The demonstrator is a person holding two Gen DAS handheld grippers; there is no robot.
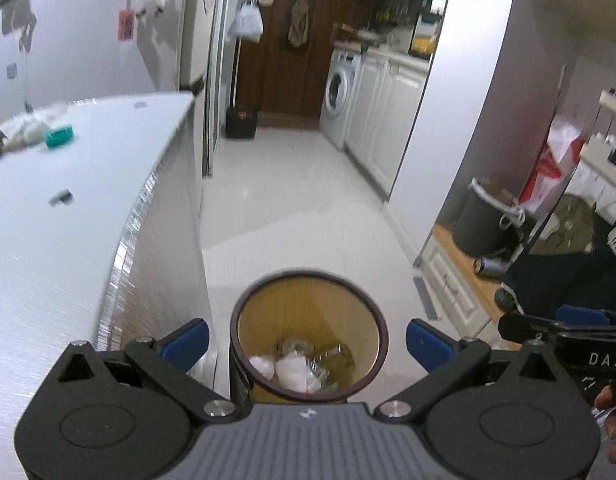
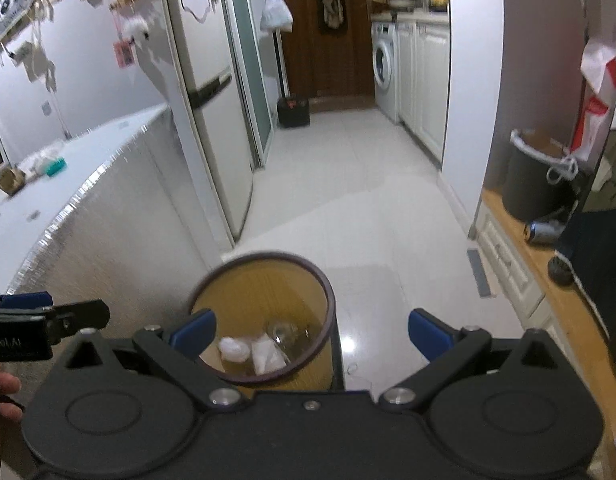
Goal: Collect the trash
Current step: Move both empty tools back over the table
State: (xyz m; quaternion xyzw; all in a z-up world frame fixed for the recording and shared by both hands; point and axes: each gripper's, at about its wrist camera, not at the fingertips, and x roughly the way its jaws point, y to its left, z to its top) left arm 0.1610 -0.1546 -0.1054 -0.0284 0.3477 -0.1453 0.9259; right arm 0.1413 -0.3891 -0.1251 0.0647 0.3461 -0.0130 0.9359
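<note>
The white counter [image 1: 68, 208] fills the left of both views, with the tiled kitchen floor [image 1: 292, 200] running away beside it toward a washing machine [image 1: 340, 92]. On the floor just beside the counter's near end stands the round bin [image 1: 308, 360], tan inside with a dark rim, holding white crumpled paper and some clear plastic at its bottom.

Both grippers hang above the bin, pointing downward and forward. The left gripper [image 1: 307, 339] has its blue pads spread wide with nothing between them; the right gripper [image 2: 312, 334] stands equally wide and empty (the bin shows through both gaps, well below).

What remains to collect appears to be on the counter: a crumpled white wad [image 1: 28, 124] with a teal lid [image 1: 60, 137] touching it, near the far wall, and a small grey scrap [image 1: 61, 197] nearer the edge. These lie up and to the left of both grippers, so the left hand is the nearer one. The wad stretches roughly along the wall; blur hides its finer shape.
</note>
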